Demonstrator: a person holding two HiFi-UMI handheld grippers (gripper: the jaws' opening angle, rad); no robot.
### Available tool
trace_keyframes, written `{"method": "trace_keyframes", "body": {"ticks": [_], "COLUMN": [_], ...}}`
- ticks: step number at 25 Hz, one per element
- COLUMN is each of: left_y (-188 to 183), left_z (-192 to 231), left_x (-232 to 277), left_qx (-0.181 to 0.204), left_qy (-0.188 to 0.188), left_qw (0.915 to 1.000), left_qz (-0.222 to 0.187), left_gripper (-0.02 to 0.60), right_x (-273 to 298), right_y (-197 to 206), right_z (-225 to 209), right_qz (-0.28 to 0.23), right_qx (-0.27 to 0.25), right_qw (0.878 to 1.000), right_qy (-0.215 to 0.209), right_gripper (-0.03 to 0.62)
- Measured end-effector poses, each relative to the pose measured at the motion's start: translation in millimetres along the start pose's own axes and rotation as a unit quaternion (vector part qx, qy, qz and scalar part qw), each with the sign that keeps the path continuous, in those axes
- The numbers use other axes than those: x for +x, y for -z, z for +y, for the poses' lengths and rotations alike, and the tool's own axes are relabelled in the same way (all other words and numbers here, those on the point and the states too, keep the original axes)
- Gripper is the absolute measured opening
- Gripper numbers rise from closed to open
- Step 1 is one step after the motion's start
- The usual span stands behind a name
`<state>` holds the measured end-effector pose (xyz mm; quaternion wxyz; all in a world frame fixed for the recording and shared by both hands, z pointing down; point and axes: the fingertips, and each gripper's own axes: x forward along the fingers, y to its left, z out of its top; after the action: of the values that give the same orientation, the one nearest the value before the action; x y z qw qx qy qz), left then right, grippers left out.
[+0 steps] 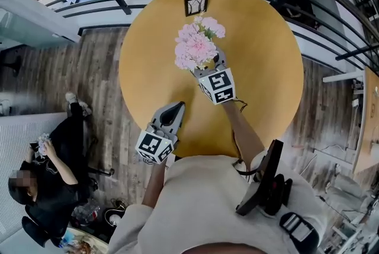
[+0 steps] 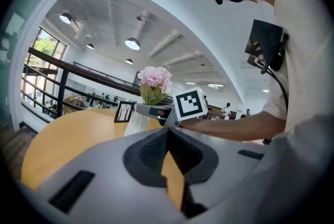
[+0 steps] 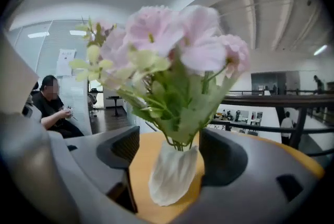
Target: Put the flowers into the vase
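- Showing pink flowers (image 1: pixel 197 42) seated in the white vase (image 3: pixel 172 176), upright on the round table (image 1: pixel 266 69).
- Right gripper (image 1: pixel 208 64): jaws spread either side of the vase, not pressing it.
- Left gripper (image 1: pixel 177 106): jaws closed together, empty, over the table's near edge.

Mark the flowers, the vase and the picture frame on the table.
flowers (image 1: pixel 195 45), head view, middle of the pink blooms.
vase (image 3: pixel 172 178), right gripper view, its white body.
picture frame (image 1: pixel 196 4), head view, centre of the framed picture.
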<state>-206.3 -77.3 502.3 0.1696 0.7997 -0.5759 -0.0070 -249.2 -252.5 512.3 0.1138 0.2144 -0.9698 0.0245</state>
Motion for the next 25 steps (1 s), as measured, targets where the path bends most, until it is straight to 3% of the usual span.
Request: {"method": "trace_keyframes", "body": {"ticks": [5,10,25], "left_y": [1.1,3.3,-1.3], "left_z": [3.4,8.2,13.0], "left_x": [-5.7,-8.7,-9.1], "left_qx": [-0.003,-0.008,-0.004], "left_qy": [-0.004,-0.005,-0.001], "left_qw": [1.0000,0.9999,1.0000], "left_qz": [-0.004,-0.006,-0.007], "left_gripper": [0.006,0.006,0.006], "right_x": [5.9,5.6,-13.3], "right_y": [9.8,1.2,22.0], "right_z": [3.8,3.6,0.9], "right_qz": [0.024,0.004,0.031], "right_qx": [-0.019,-0.059,-0.023], "right_qw": [0.999,0.998,0.998], "right_qy": [0.022,0.037,0.040], "right_gripper": [0.374,0.390,0.388]}}
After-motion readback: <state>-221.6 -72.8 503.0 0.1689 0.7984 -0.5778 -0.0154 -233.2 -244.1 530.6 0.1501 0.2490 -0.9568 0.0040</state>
